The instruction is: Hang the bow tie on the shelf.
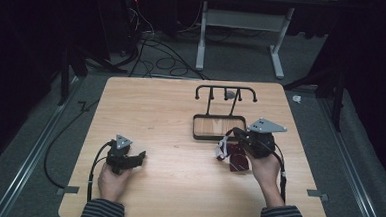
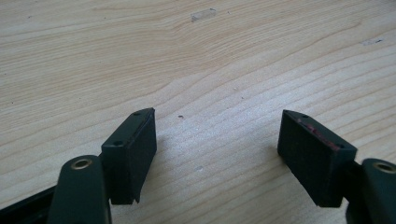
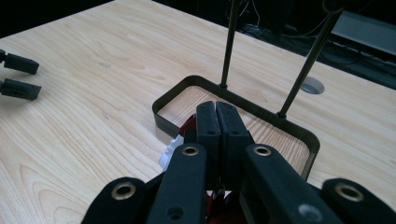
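A lab or test workspace is showing here: a bare wooden table (image 1: 167, 177) is standing on grey carpet, loose cables (image 1: 153, 56) are trailing at upper centre, and black curtains are enclosing the sides.

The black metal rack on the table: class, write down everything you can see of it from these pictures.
The black metal rack looks like thin dark metal. Its low rectangular tray frame has rounded corners, and the wooden table shows through it. Two slim upright rods rise from the far side and carry a crossbar with hooks. Nothing visibly hangs there. It stands upright on the table's far right part. The right tool, shut on a dark red and white thing, hangs just at its near edge.
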The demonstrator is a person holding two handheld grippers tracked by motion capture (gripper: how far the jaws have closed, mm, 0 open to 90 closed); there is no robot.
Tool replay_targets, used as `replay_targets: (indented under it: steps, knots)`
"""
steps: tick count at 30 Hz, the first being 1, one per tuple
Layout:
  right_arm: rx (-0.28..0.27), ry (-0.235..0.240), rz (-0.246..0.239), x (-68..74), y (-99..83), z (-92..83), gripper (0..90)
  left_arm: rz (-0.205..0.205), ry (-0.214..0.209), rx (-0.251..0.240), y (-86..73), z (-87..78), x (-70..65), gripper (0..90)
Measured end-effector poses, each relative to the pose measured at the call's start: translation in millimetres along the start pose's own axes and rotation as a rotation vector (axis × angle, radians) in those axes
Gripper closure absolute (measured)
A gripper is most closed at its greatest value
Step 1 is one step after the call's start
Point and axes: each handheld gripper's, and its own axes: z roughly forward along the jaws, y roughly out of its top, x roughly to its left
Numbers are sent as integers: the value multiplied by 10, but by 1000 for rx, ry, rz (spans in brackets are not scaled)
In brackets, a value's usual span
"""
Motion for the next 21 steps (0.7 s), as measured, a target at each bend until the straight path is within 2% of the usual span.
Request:
replay_targets:
  steps: [21]
  knots:
    - [-49,-19,-12,-54,169,-111,900,1,0,0,0,0,0,287]
